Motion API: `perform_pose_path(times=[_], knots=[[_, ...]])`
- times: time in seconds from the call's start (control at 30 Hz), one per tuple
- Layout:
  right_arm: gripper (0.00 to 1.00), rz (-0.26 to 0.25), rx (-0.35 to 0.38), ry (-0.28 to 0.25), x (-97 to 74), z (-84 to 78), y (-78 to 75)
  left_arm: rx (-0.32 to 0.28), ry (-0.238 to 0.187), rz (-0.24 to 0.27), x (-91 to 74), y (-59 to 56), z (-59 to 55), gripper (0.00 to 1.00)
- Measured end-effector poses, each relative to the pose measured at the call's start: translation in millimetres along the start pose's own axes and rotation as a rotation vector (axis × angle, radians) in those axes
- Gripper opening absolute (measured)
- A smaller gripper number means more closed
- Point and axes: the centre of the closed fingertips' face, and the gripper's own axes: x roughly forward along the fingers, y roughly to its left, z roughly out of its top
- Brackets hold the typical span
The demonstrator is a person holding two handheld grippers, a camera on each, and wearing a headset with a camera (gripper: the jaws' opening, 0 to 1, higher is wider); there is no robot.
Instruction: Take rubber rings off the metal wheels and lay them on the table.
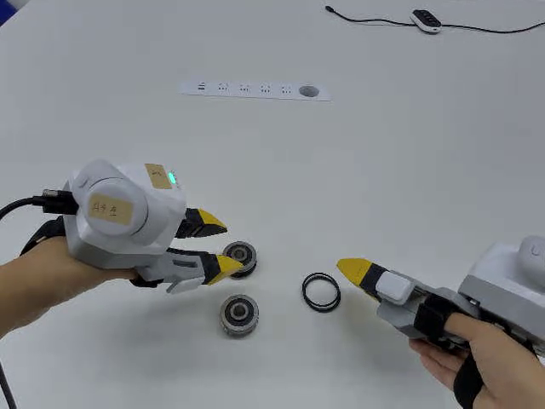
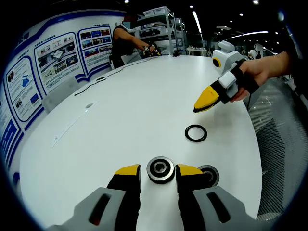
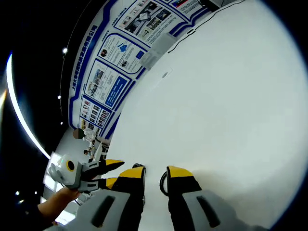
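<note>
Two metal wheels lie on the white table. One wheel sits between the yellow tips of my left gripper, which stands open around it. The other wheel lies just beside it, partly hidden by a finger in the left gripper view. A loose black rubber ring lies flat on the table. My right gripper hovers just right of the ring, open, with nothing between its fingers.
A white power strip lies further back on the table. A black cable with a small device runs along the far edge. The table's edge drops off behind my right gripper. A person stands at the far end.
</note>
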Motion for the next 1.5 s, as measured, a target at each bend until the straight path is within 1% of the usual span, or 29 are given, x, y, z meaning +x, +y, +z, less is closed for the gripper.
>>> perform_pose_path(times=[0.13,0.2,0.3,0.4,0.57,0.83,1.03,1.07,1.4,1.43,1.47,1.5], knots=[[0.26,0.062,-0.046,0.023,7.8,-5.3,14.5,0.005,0.011,-0.008,3.5,0.2,-2.5,0.28],[0.29,0.078,-0.063,0.04,11.0,-9.2,18.7,0.005,0.014,-0.013,5.3,0.6,-3.9,0.27],[0.29,0.117,-0.119,0.07,15.9,-17.3,27.7,0.005,0.021,-0.021,8.8,0.5,-5.0,0.26],[0.3,0.14,-0.125,0.1,19.5,-24.5,31.9,0.007,0.025,-0.028,11.7,0.0,-5.3,0.25],[0.3,0.152,-0.138,0.126,21.9,-30.5,33.4,0.005,0.03,-0.035,14.7,-0.4,-4.9,0.23],[0.3,0.16,-0.132,0.132,25.3,-30.7,34.3,0.003,0.042,-0.048,18.4,-2.8,-7.3,0.19],[0.3,0.173,-0.127,0.143,29.5,-34.4,38.4,-0.01,0.039,-0.054,19.8,-3.0,-6.9,0.16],[0.3,0.175,-0.127,0.147,30.8,-35.4,38.7,-0.007,0.048,-0.061,19.6,-4.0,-8.7,0.15],[0.3,0.196,-0.122,0.165,37.2,-39.9,43.2,-0.023,0.04,-0.067,19.8,-3.8,-9.9,0.14],[0.3,0.199,-0.121,0.165,38.5,-40.0,44.0,-0.028,0.037,-0.067,19.7,-3.6,-10.0,0.14],[0.3,0.203,-0.119,0.167,41.1,-40.1,44.7,-0.051,0.031,-0.067,19.6,-3.6,-10.1,0.14],[0.31,0.206,-0.117,0.168,43.4,-40.0,45.1,-0.046,0.03,-0.068,19.3,-3.1,-10.3,0.14]])
